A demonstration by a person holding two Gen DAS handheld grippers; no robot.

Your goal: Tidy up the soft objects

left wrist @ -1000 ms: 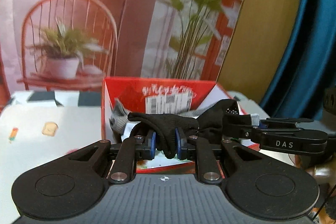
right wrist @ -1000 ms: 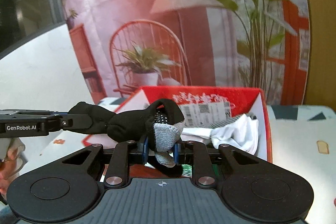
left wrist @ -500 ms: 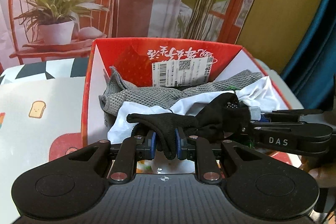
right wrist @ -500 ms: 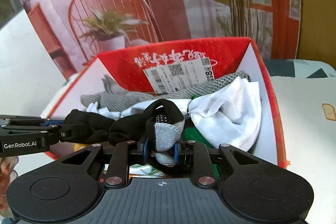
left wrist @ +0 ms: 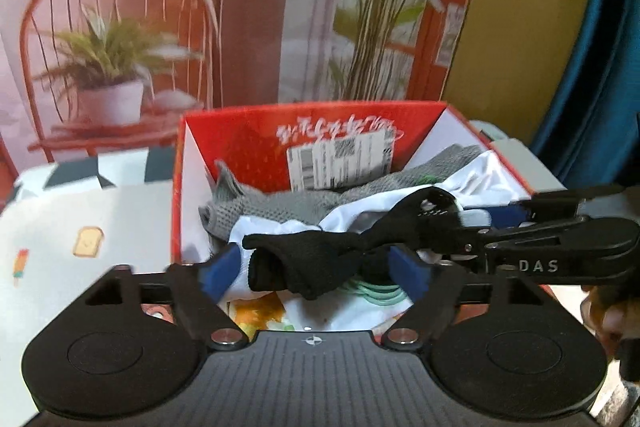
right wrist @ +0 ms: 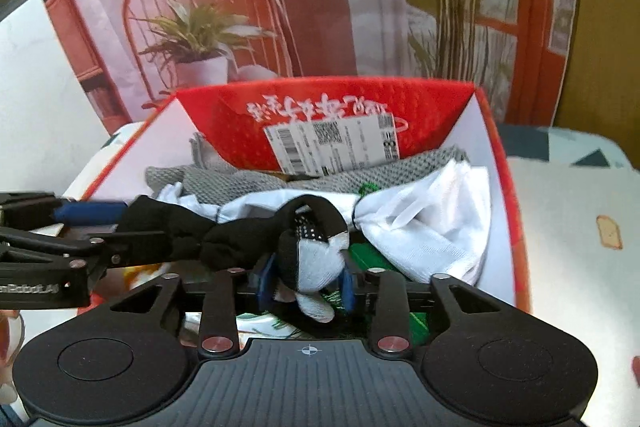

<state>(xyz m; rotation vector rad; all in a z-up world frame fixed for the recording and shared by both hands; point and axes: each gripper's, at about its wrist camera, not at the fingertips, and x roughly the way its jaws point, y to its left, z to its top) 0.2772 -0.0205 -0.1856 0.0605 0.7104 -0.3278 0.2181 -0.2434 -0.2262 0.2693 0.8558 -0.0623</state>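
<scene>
Your left claw (left wrist: 316, 273) stood wide apart, the black sock (left wrist: 304, 263) lying loose between its pads, while your right claw (right wrist: 306, 281) was clamped on the sock's grey toe. The sock hung over the box (right wrist: 500, 163) near its front edge, above the cloths already inside. I judge only the right claw's release was left.

Staged tabletop: printed room backdrop (left wrist: 248, 7), cartoon-patterned mat (left wrist: 88, 227).
</scene>
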